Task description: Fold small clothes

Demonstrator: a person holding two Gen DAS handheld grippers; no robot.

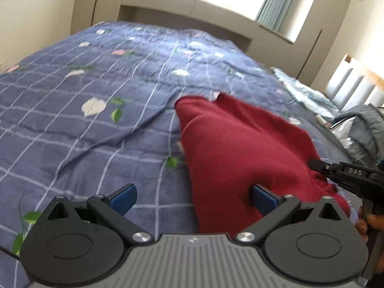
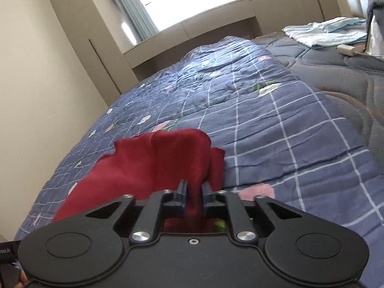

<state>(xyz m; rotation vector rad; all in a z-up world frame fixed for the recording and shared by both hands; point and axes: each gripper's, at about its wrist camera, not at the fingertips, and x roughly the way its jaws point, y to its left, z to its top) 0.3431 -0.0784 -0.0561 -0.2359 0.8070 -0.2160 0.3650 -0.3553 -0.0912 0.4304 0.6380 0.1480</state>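
one-sided hold on red garment

right gripper [image 2: 193,193] pinches a fold of the red garment [image 1: 240,148], bunched near the bed's [image 1: 96,129] near edge. left gripper [image 1: 193,198] jaws are spread, holding nothing. risk: the cloth may slip or crumple when lifted. no containers visible.

One red garment [image 1: 242,148] on one bed [image 1: 96,124], two grippers, left [image 1: 194,198] and right [image 2: 194,189], one folded pale-blue pile [image 2: 328,32] far right.
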